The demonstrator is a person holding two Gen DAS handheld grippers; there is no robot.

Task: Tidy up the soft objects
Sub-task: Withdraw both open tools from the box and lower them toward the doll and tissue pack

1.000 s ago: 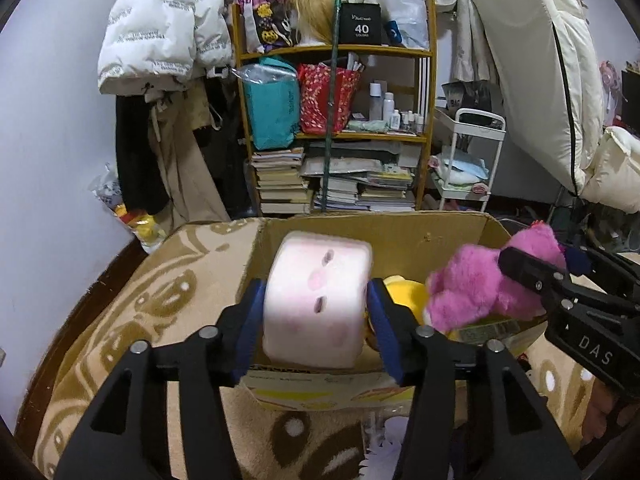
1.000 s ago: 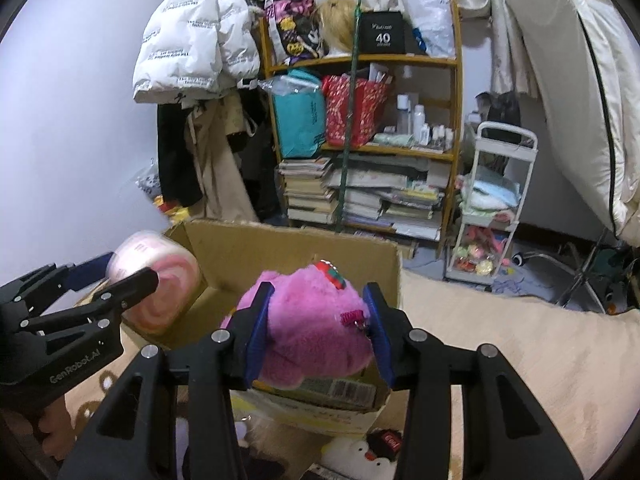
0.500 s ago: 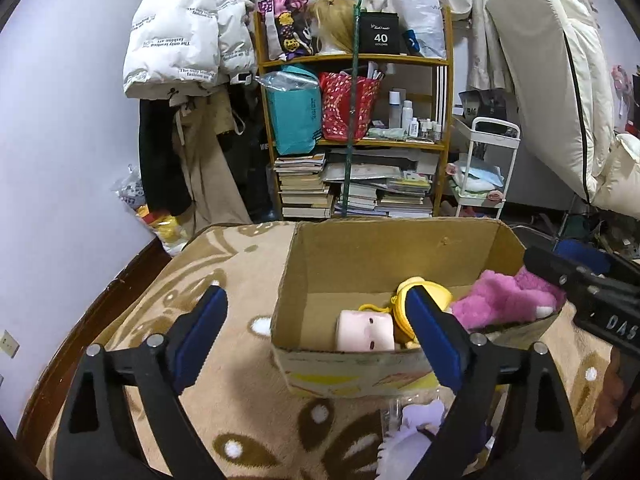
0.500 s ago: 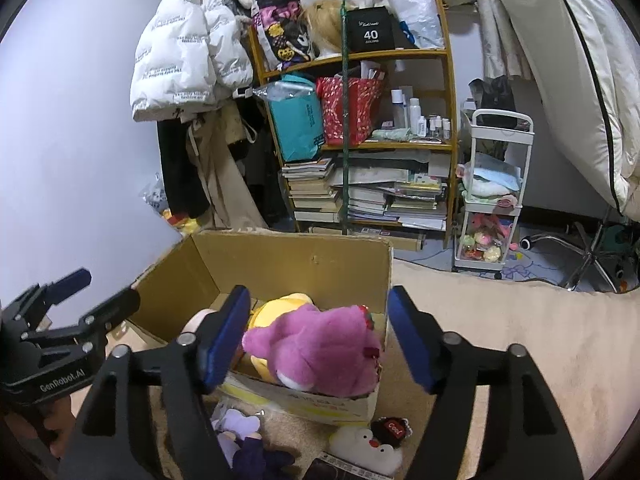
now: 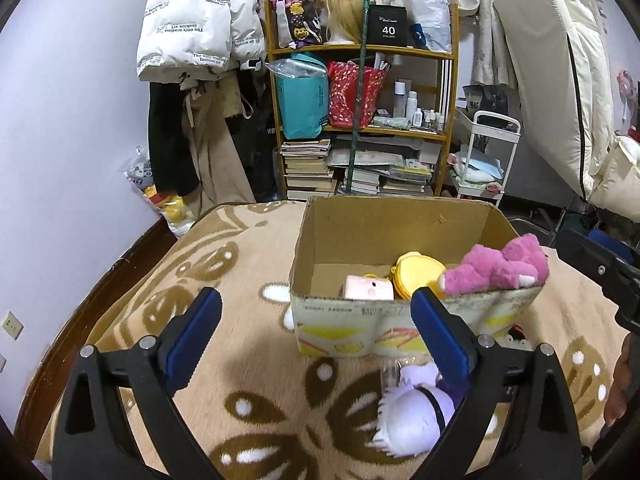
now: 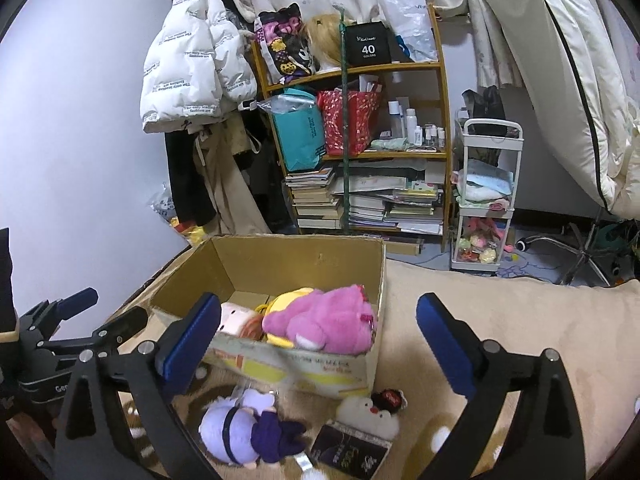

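An open cardboard box (image 5: pixel 404 228) (image 6: pixel 280 258) stands on the patterned blanket. Inside lie a pale pink block plush (image 5: pixel 368 288) (image 6: pixel 236 318), a yellow plush (image 5: pixel 418 274) (image 6: pixel 288 298) and a magenta bear plush (image 5: pixel 496 268) (image 6: pixel 328 320). My left gripper (image 5: pixel 316 334) is open and empty, in front of the box. My right gripper (image 6: pixel 318 336) is open and empty, above the box's near wall. A lilac-haired doll in purple (image 5: pixel 416 412) (image 6: pixel 244 428) and a small white plush (image 6: pixel 370 412) lie on the blanket in front of the box.
A dark booklet (image 6: pixel 350 448) lies beside the white plush. Beyond the bed stand a wooden shelf with books and bags (image 5: pixel 360 120) (image 6: pixel 360 140), hanging coats (image 5: pixel 192 52) and a white trolley (image 6: pixel 486 196). The left gripper shows at the left of the right wrist view (image 6: pixel 64 332).
Both grippers opened and let go: the pink block and the magenta bear dropped into the box. Both grippers then drew back and up from the box.
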